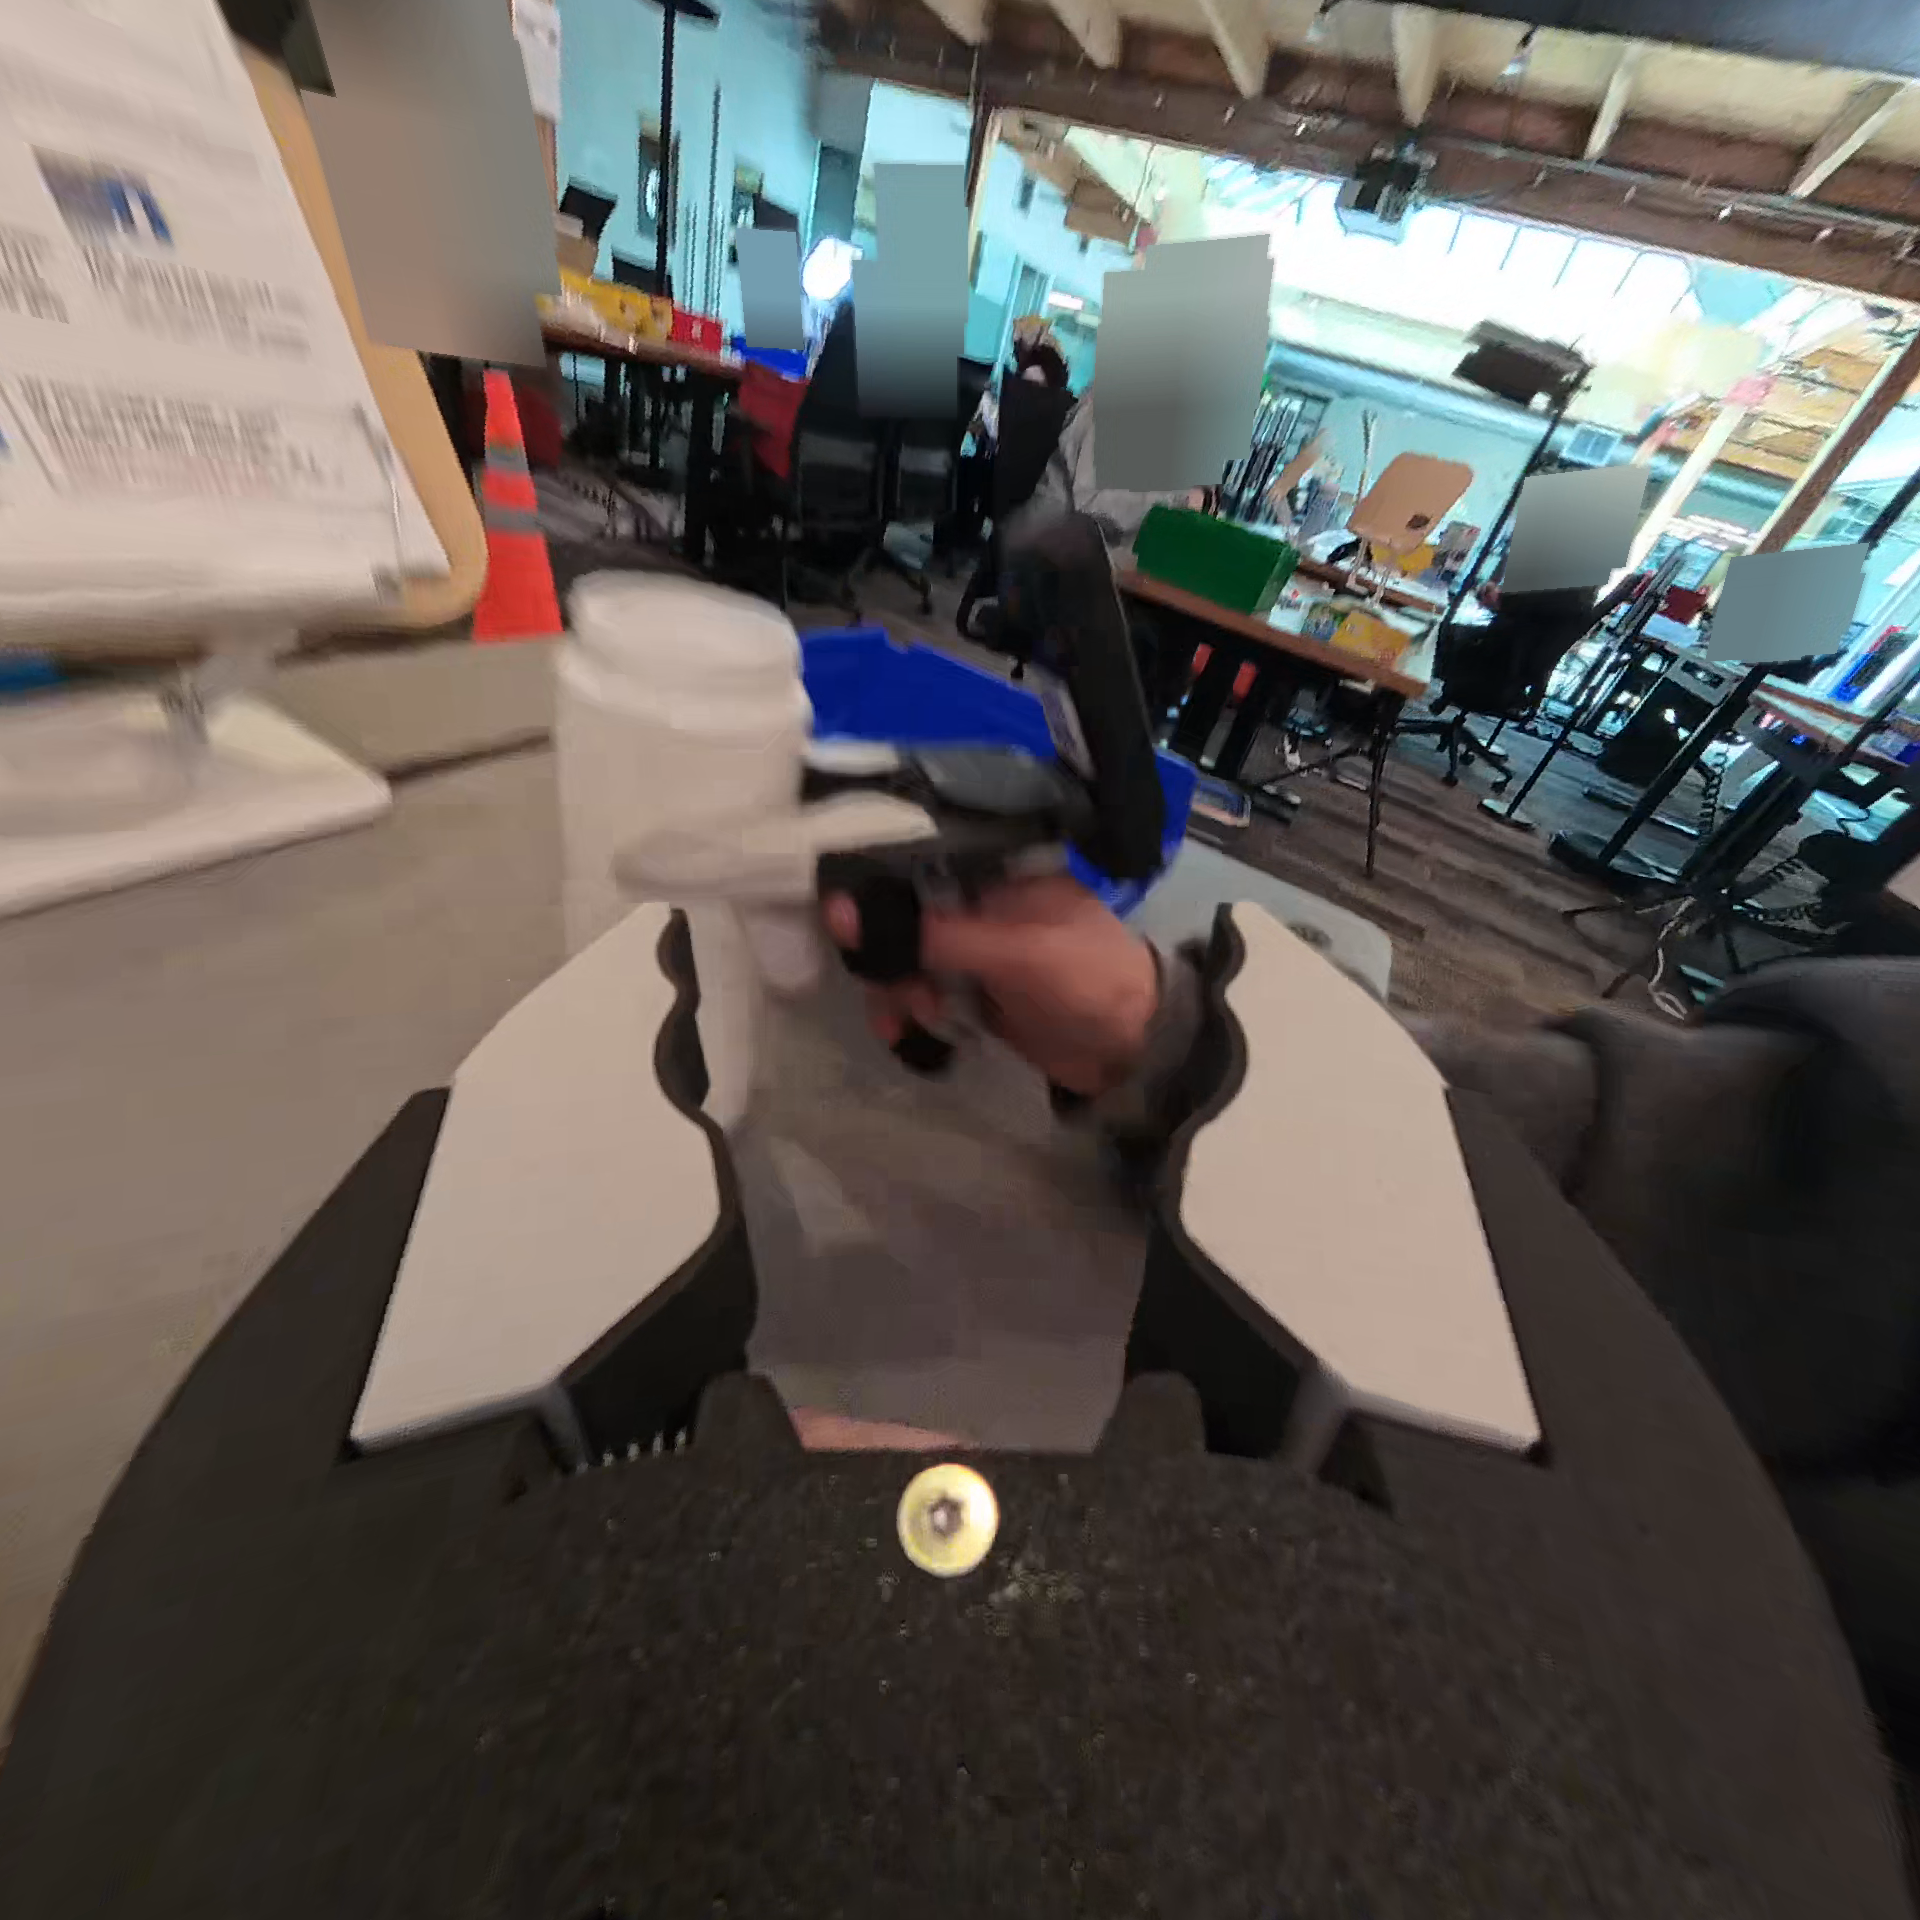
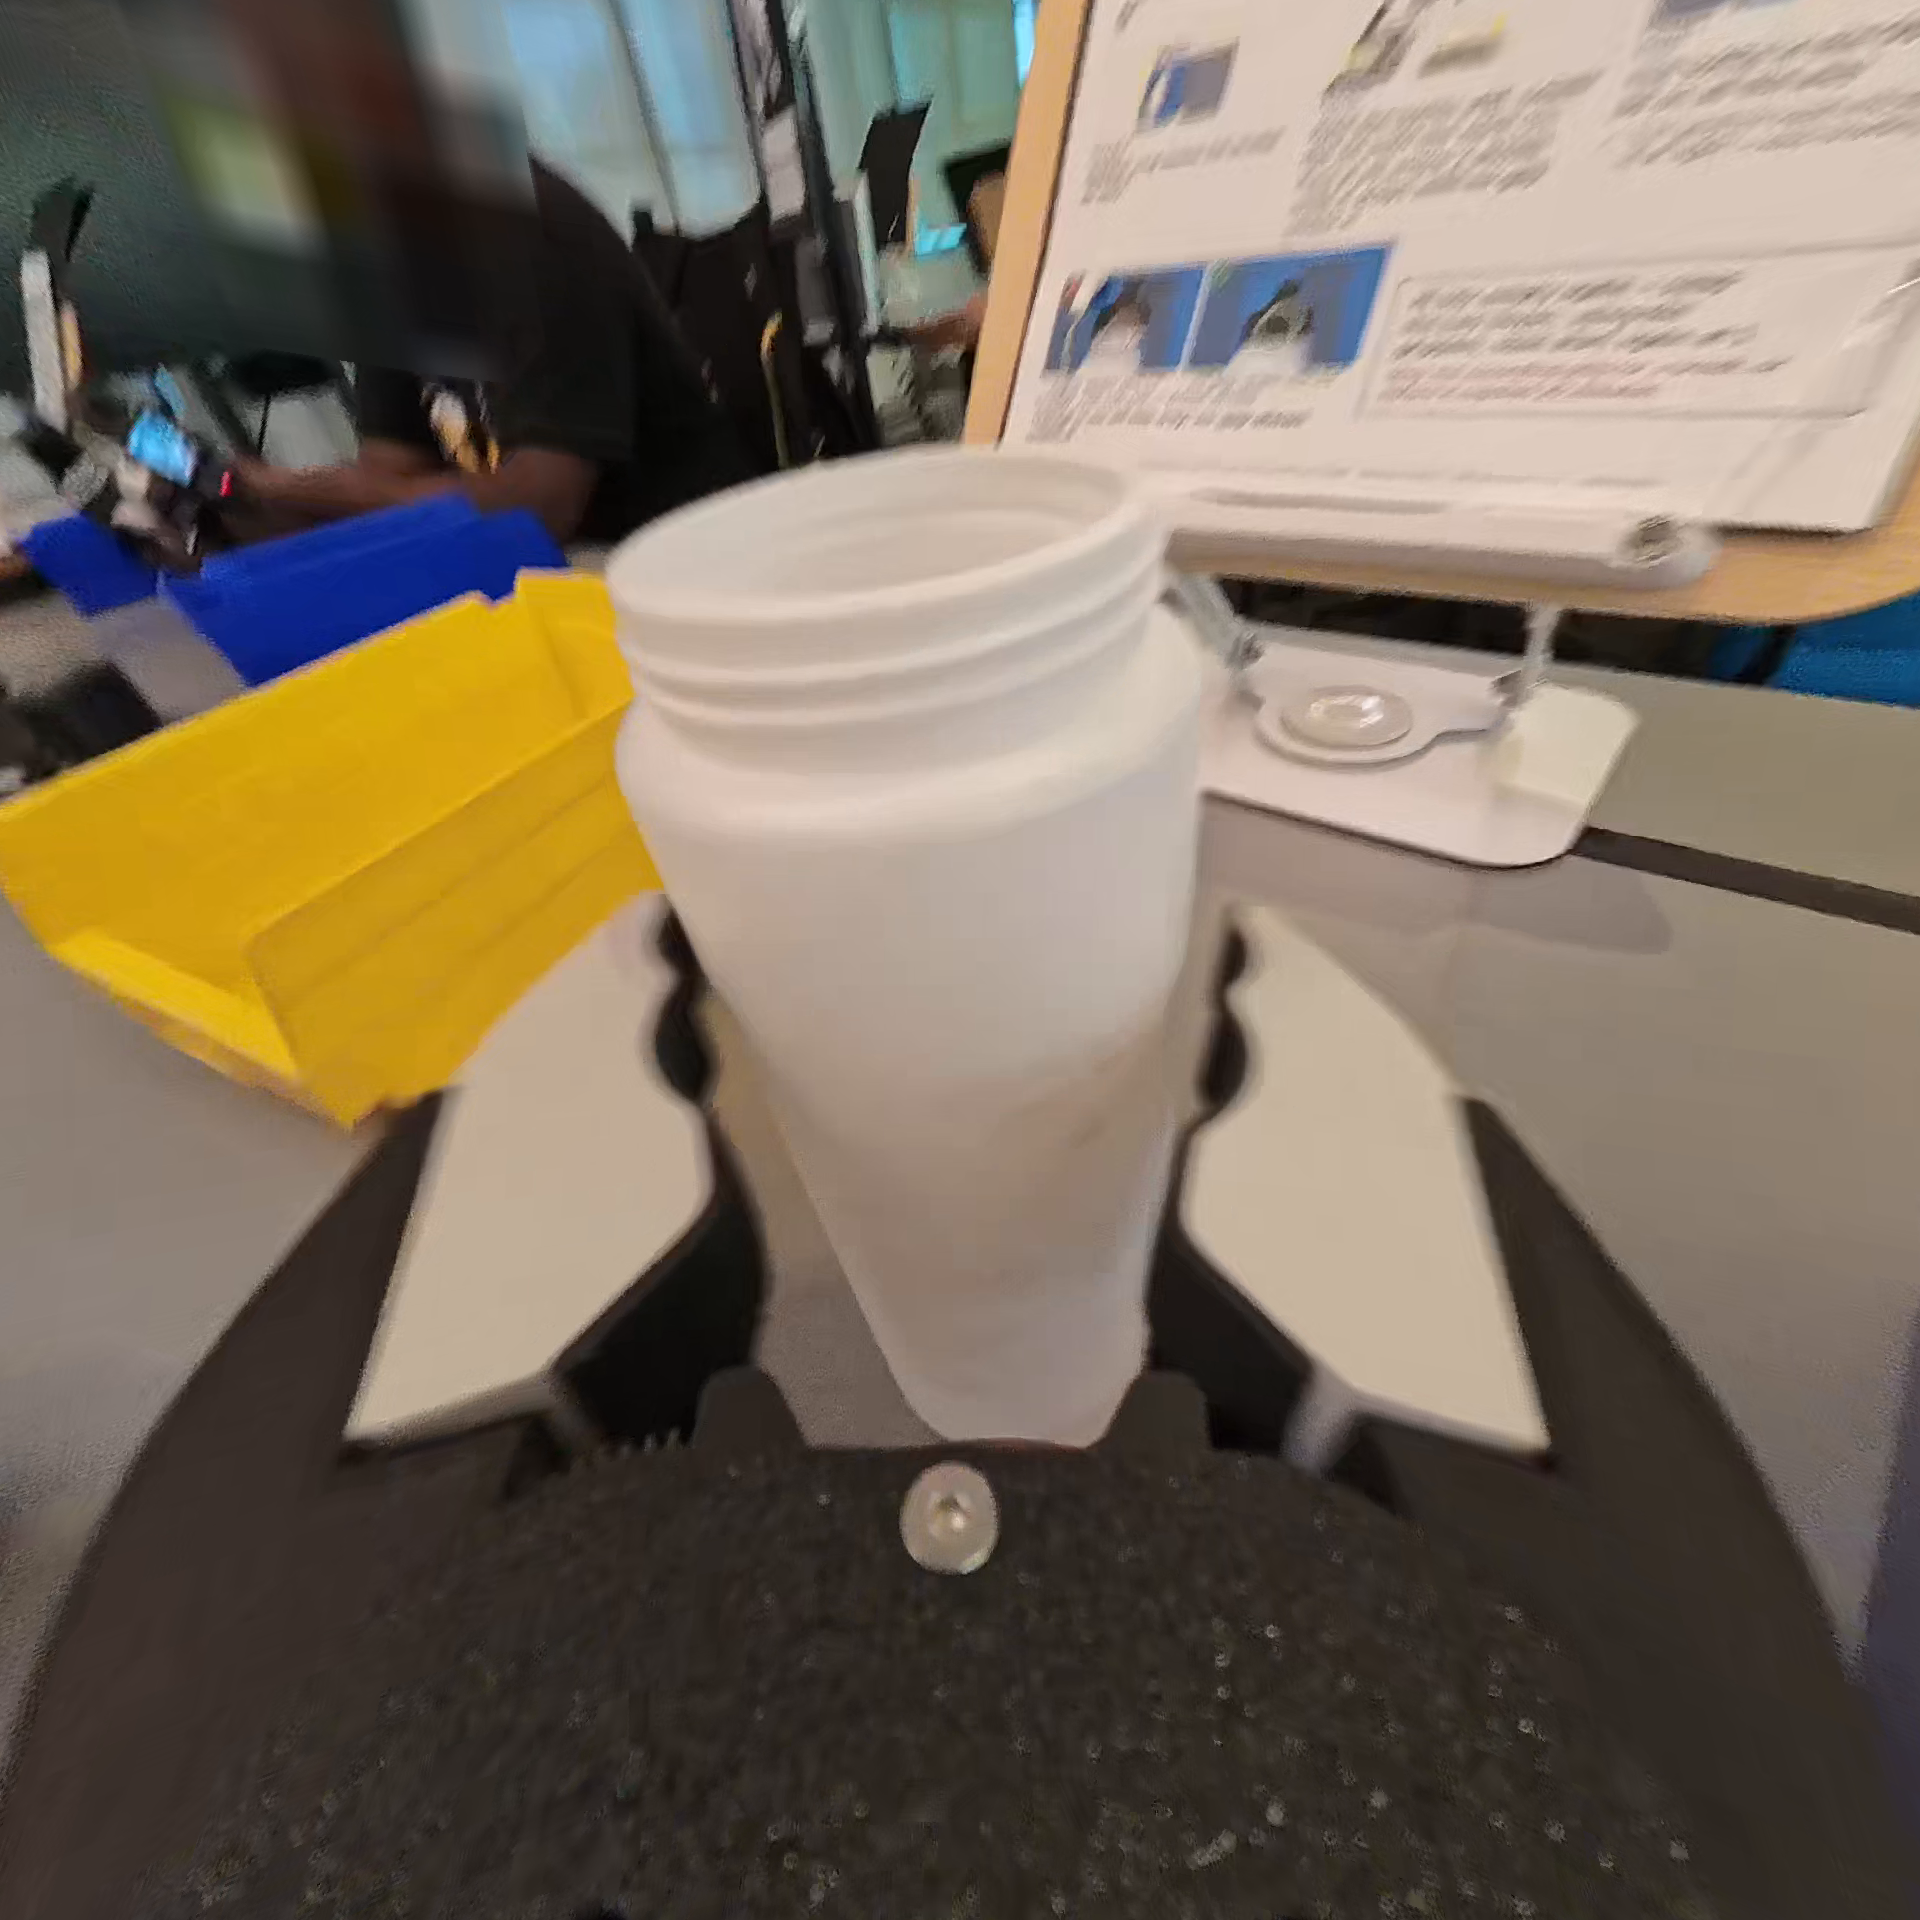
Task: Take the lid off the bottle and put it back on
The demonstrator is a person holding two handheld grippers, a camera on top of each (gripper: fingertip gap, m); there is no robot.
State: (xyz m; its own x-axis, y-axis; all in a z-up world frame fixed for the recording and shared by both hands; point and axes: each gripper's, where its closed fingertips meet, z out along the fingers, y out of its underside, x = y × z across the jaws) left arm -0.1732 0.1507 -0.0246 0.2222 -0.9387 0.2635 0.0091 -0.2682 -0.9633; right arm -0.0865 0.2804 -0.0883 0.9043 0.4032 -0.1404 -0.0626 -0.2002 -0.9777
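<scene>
- Bottle (image 2: 914,883): white plastic, wide threaded mouth uncapped, upright; I see no lid.
- My right gripper (image 2: 951,1049) is clamped on its lower body.
- My left gripper (image 1: 951,1039) is spread apart, holding nothing, just right of the bottle.
- Yellow bin (image 2: 312,862) is close on the bottle's left; document stand (image 2: 1455,727) behind-right; grey table (image 2: 1662,1039) bare to the right.

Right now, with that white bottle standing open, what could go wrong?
The lid is in neither view, so it could be hard to find again. The right gripper grips the bottle low on its body; a push on the open threaded neck might tip it. The yellow bin sits close by and could be bumped.
</scene>
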